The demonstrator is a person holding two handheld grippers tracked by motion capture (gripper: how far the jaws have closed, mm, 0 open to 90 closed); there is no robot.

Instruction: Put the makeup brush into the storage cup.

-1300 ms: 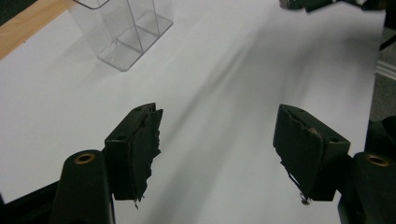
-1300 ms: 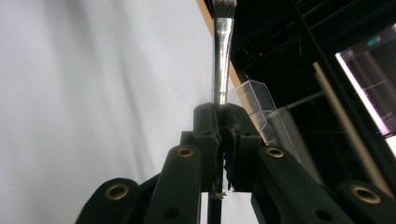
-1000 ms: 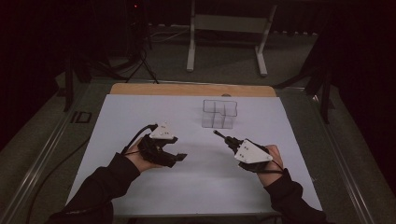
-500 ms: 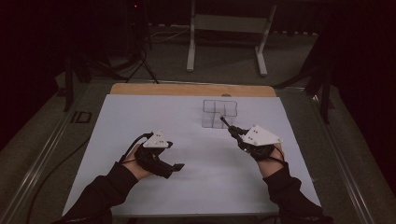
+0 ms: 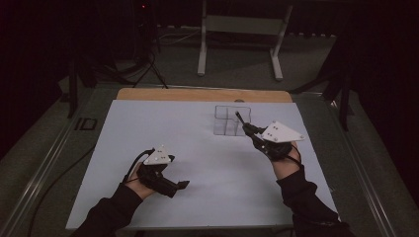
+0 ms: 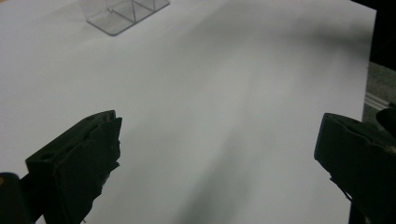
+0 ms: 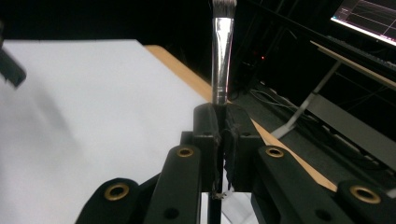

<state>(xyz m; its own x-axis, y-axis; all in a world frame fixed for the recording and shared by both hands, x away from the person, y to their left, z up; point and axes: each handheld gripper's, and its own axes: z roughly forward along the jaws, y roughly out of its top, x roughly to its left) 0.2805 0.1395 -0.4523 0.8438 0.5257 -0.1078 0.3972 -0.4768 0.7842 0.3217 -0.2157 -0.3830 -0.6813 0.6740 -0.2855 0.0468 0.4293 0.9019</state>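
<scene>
Since a second ago, high view: my right claw (image 5: 245, 124) has carried the brush (image 5: 240, 118) from mid-worktop up to the clear organizer (image 5: 228, 120), and the left claw (image 5: 179, 184) has dropped back toward the near edge, its jaws having just been opening with nothing between them. Now the brush tip sits at the organizer's right-hand cells; I can't tell whether it is over the rim or already inside. White worktop (image 5: 148, 128) otherwise bare.

Left gripper view: left claw (image 6: 217, 154) stands wide, bare sheet between the jaws, nothing held. Organizer (image 6: 122, 14) well ahead at the top edge, cells looking empty as far as that corner shows.

Right gripper view: right claw (image 7: 223, 133) pinched tight on the brush (image 7: 222, 60) handle, metal ferrule and dark bristles pointing straight up out of the jaws.

Judgement: pick-up and carry look done. Left to do: lower the brush into a cell, release, withdraw. Left claw's part looks finished.
</scene>
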